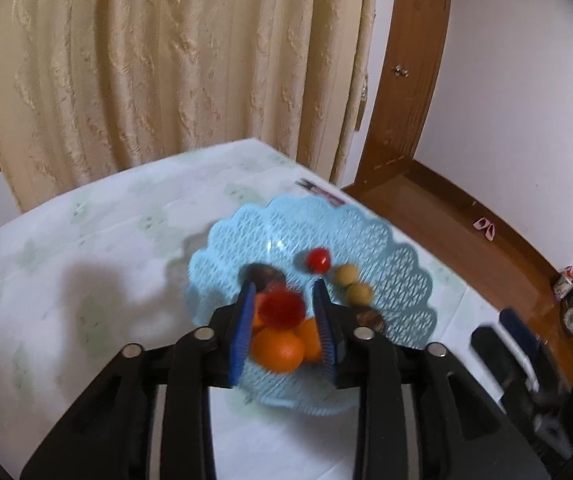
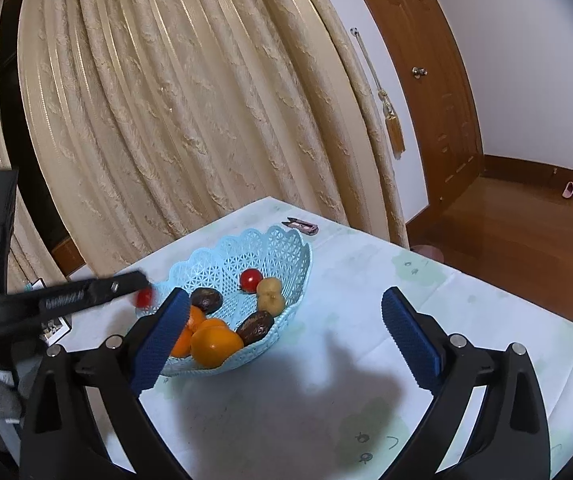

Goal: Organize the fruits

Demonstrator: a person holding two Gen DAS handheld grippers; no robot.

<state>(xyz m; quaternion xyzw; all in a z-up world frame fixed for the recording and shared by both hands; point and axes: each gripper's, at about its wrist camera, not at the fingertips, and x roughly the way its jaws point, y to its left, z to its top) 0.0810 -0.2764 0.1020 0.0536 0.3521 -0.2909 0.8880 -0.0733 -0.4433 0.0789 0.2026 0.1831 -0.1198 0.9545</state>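
Note:
A light blue lattice fruit basket (image 1: 386, 248) (image 2: 286, 248) stands on the white tablecloth. In it lie oranges (image 1: 278, 350) (image 2: 215, 345), a small red tomato (image 1: 318, 259) (image 2: 251, 279), two tan round fruits (image 1: 346, 274) (image 2: 269, 286) and dark brown fruits (image 2: 255, 327). My left gripper (image 1: 284, 294) hovers over the basket's near side and is shut on a second red tomato (image 1: 280, 308), also seen in the right wrist view (image 2: 144, 297). My right gripper (image 2: 284, 312) is open and empty, above the table beside the basket.
The table (image 2: 366, 360) has a white cloth with faint green prints. A small pink and black tool (image 2: 300, 226) lies behind the basket near the far edge. Cream curtains hang behind. The wooden floor and door are on the right.

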